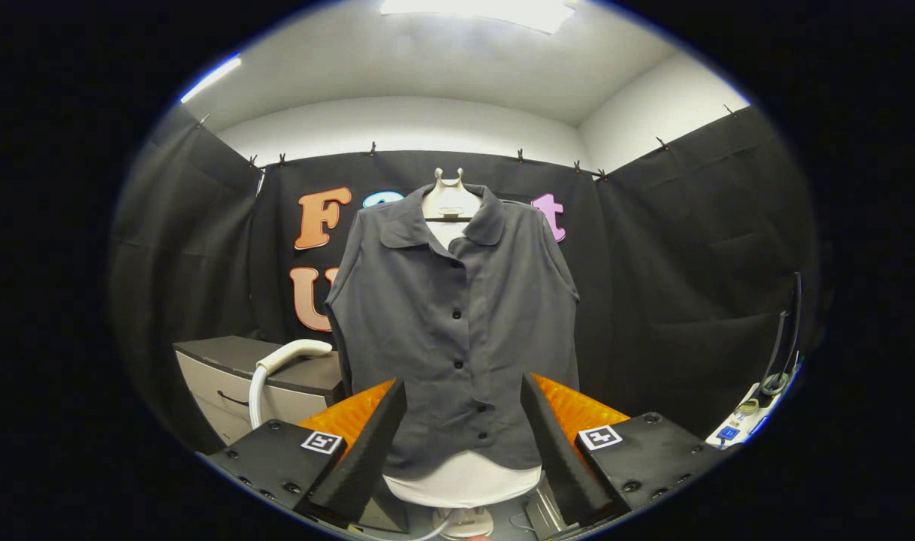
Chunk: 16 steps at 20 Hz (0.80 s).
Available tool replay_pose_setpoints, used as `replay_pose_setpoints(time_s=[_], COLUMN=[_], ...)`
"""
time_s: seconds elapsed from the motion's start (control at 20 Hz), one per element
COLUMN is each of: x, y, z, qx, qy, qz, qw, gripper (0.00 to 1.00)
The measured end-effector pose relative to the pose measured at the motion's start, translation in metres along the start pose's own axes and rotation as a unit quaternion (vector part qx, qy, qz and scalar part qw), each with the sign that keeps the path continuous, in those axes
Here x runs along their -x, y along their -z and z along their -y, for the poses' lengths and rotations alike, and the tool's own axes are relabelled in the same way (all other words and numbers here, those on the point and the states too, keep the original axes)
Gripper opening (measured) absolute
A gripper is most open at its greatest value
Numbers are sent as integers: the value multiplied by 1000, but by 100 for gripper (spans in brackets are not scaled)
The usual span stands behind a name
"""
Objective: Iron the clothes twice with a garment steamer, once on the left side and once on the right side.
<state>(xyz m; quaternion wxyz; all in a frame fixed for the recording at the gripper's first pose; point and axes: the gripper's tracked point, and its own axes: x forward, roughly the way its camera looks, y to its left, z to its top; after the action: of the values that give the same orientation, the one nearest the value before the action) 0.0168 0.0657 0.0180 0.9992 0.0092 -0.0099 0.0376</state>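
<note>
Fingers (463, 443) spread wide, empty, framing the grey sleeveless shirt (457, 323) on its mannequin at 12 o'clock. Steamer head (296, 353) rests on cabinet (277, 376) at 10 o'clock, presumably parked for pickup.

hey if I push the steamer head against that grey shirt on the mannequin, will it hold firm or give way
The grey shirt looks thin and floppy; its loose hem would probably shift. The mannequin torso behind should back it, though on its single stand it might rock. The hand-held gripper is open, the shirt beyond its fingers.
</note>
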Motion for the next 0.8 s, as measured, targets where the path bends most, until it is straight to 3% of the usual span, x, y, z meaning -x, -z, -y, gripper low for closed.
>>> replay_pose_setpoints(time_s=[0.5,0.8], x=[-24,-62], y=[-1,-9], z=[-85,-207], qx=[-11,-19], qy=[-66,-149], qz=[-6,-10], qw=[998,989], gripper=[98,98])
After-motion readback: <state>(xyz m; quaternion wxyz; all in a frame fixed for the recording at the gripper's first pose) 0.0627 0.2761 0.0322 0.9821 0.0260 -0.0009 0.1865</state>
